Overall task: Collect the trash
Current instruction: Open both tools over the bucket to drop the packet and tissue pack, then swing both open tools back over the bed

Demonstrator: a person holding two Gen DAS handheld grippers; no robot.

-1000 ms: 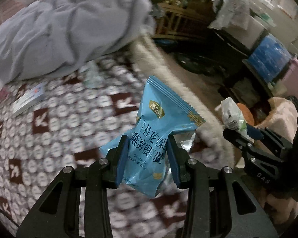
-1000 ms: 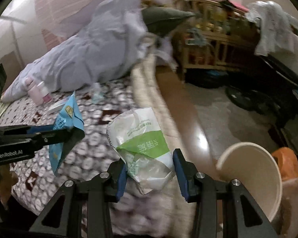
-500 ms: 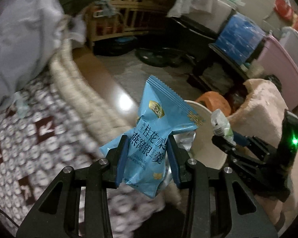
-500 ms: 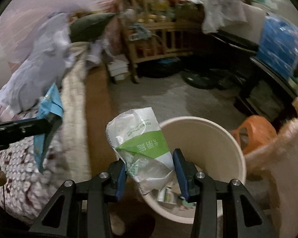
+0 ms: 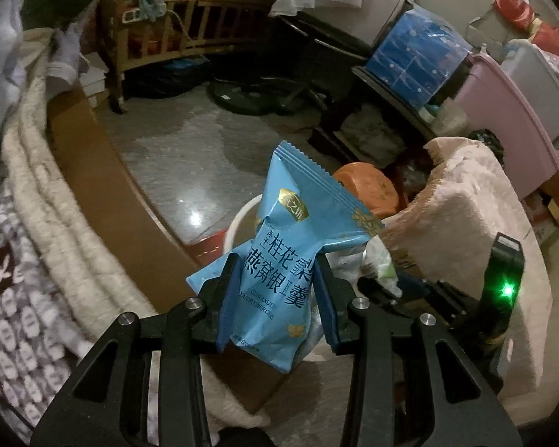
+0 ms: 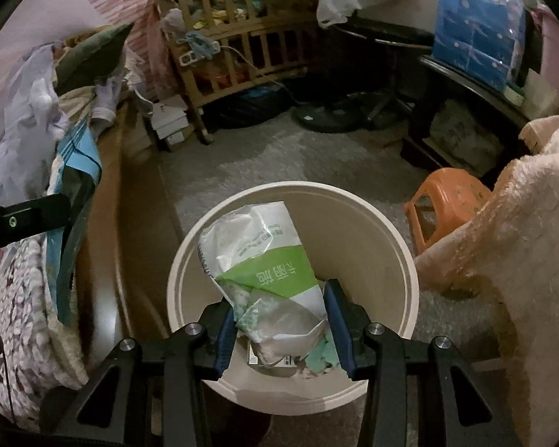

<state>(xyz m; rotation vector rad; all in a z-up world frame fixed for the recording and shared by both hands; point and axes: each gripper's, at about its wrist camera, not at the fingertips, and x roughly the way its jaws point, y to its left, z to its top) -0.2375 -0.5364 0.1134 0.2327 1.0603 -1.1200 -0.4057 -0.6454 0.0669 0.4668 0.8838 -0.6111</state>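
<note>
**Two wrappers poised at the bin**

The right gripper (image 6: 279, 320) is clamped on a crumpled white-and-green packet (image 6: 268, 275), its blue pads pressing the lower half from either side. The packet hangs directly over the mouth of the cream waste bin (image 6: 391, 246), where a small carton and bits of paper already lie at the bottom. The left gripper (image 5: 275, 305) is clamped across the waist of a blue snack wrapper (image 5: 287, 260), which stands upright between the jaws. From the left wrist view only a sliver of the bin's rim shows behind the wrapper, so this one looks near the bin's edge, not squarely above it. The bed's cream blanket edge (image 5: 48, 201) lies to the left, a pink fleece-covered seat (image 6: 510, 246) to the right and an orange stool (image 6: 451, 201) beyond the bin.

In my judgement the step in hand is the drop. The right packet is well placed: parting the jaws cleanly should let it fall straight in. Light foil can cling to a pad, so a full, unhurried release helps. The left wrapper should first be carried over the middle of the opening, clear of the right gripper, before its jaws part; released from here it could glance off the rim onto the floor.
</note>
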